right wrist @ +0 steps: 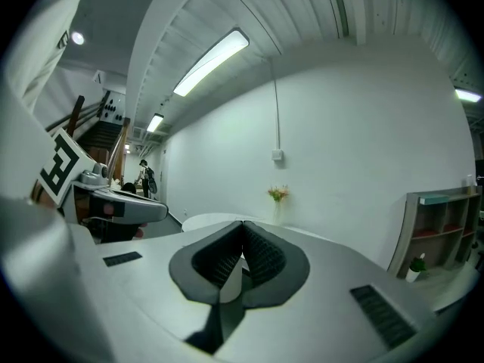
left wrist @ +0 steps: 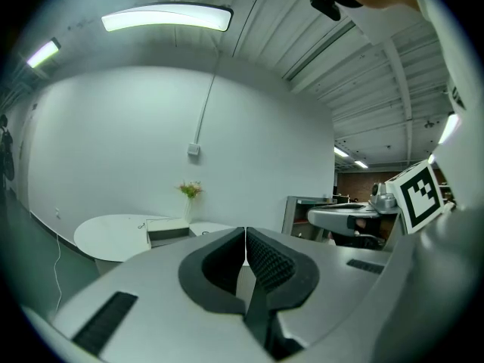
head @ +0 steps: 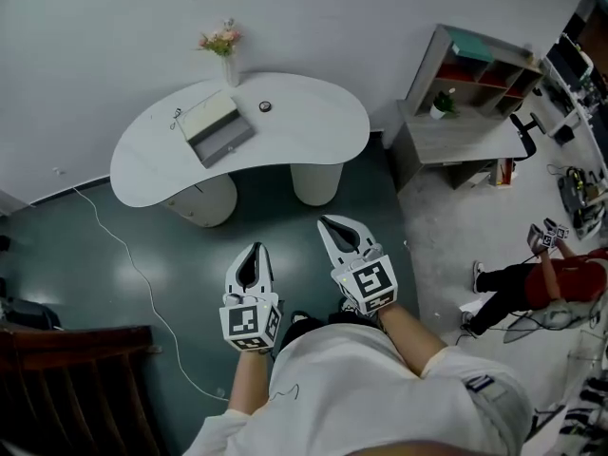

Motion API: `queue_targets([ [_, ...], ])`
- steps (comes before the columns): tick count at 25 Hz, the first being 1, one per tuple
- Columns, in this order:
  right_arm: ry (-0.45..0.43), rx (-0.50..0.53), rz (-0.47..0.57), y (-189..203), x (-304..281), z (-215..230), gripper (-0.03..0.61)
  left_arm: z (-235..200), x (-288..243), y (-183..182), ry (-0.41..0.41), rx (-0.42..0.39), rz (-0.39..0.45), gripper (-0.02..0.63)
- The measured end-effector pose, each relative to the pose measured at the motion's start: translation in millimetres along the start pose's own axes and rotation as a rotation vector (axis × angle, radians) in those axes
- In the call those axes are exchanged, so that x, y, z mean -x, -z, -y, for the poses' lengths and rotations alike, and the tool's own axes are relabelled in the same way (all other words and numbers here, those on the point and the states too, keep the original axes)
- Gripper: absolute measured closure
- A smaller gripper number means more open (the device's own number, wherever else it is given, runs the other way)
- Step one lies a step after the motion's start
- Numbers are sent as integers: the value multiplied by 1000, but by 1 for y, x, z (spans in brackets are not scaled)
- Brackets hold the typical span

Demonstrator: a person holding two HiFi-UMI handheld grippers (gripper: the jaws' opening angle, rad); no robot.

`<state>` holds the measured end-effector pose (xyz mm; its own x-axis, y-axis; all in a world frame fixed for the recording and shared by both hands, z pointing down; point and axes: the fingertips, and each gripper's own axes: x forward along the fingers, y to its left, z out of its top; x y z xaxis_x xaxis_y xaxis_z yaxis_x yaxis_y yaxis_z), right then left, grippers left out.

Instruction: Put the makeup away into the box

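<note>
Two tools are held side by side over the dark green floor [head: 85, 255], well short of the surface [head: 313, 126]. That surface is a white kidney-shaped top carried on two round white pedestals and set close to a white wall [head: 380, 17]. A vase of pink flowers [head: 224, 47] is stood at its far edge. A white cable [head: 133, 274] is trailed across the floor, and a dark wooden chair [head: 76, 378] is seen at the lower left. To the right, an open shelf unit [head: 475, 65] with a small potted plant [head: 442, 104] is placed against the wall. Beyond it, a second person [head: 537, 283] is seen low on a paler floor.

The box [head: 220, 133], grey with a paler upper part, is set on the left half of the surface. The makeup [head: 265, 106], a small round dark item too small to be told more closely, is laid just right of the box and apart from it.

The left tool [head: 255, 251] is closed, its ridged pads pressed together with nothing between them. The right tool [head: 329, 222] is likewise closed and empty.
</note>
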<state>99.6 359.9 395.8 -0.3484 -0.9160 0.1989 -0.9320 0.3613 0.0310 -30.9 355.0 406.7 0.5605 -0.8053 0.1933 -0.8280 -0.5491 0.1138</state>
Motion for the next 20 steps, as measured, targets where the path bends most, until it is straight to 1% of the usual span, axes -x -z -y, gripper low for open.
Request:
queue_targets([
  [5, 19, 1, -25, 7, -14, -24, 578, -23, 10, 7, 31, 4, -12, 592],
  [10, 25, 1, -70, 20, -31, -41, 574, -42, 12, 18, 69, 5, -46, 592],
  [13, 22, -3, -78, 22, -44, -38, 554, -50, 4, 23, 74, 20, -54, 592],
  [17, 4, -18, -86, 22, -68, -30, 510, -60, -17, 28, 64, 25, -79, 592],
  [20, -5, -14, -66, 19, -93, -11, 508, -71, -42, 20, 48, 14, -73, 592],
])
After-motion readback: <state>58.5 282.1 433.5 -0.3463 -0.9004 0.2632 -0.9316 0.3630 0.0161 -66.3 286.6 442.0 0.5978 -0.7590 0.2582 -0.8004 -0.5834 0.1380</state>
